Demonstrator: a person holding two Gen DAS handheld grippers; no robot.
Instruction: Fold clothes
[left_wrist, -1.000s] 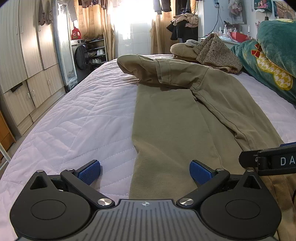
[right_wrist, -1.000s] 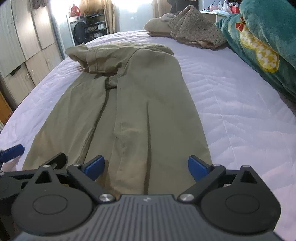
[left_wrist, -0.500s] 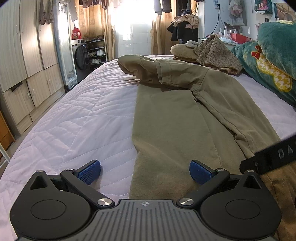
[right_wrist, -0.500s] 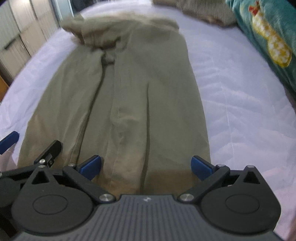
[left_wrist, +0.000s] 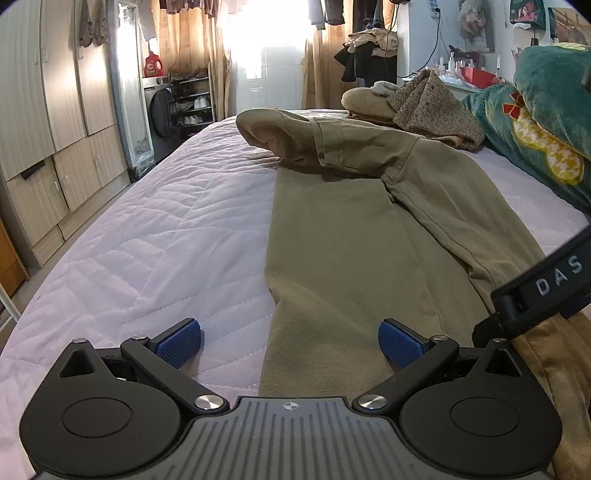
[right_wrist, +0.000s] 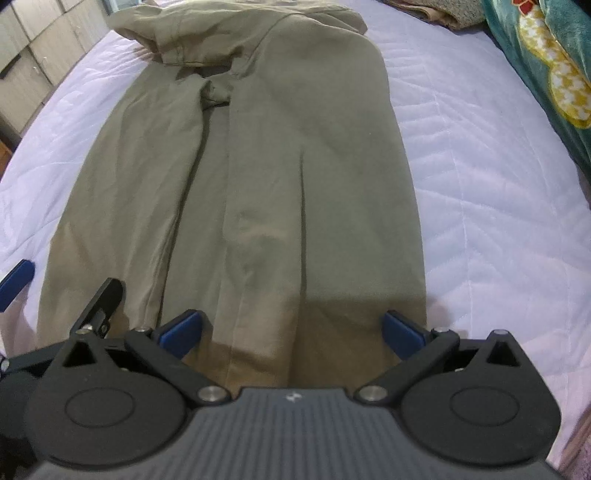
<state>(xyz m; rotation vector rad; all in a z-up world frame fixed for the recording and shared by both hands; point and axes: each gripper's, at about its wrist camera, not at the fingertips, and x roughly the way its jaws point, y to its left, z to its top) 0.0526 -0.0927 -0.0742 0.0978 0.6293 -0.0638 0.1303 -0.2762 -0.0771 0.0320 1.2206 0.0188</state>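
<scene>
On quilted bed (left_wrist: 155, 236), olive trousers (left_wrist: 332, 243).

Trousers (right_wrist: 288, 184) lie lengthwise on the bed (right_wrist: 480, 184); blanket (right_wrist: 546, 66) right (clothes pile (left_wrist: 424, 107) behind).

Bare bed (left_wrist: 155, 236) lies open left of the trousers (left_wrist: 332, 236); right of the trousers, a green blanket (left_wrist: 546, 140) crowds the strip.

Wood-look wardrobes (left_wrist: 55, 122) fill the frame's left, bright curtained window (left_wrist: 266, 48) top center, washing machine (left_wrist: 160, 114) beside it.
</scene>
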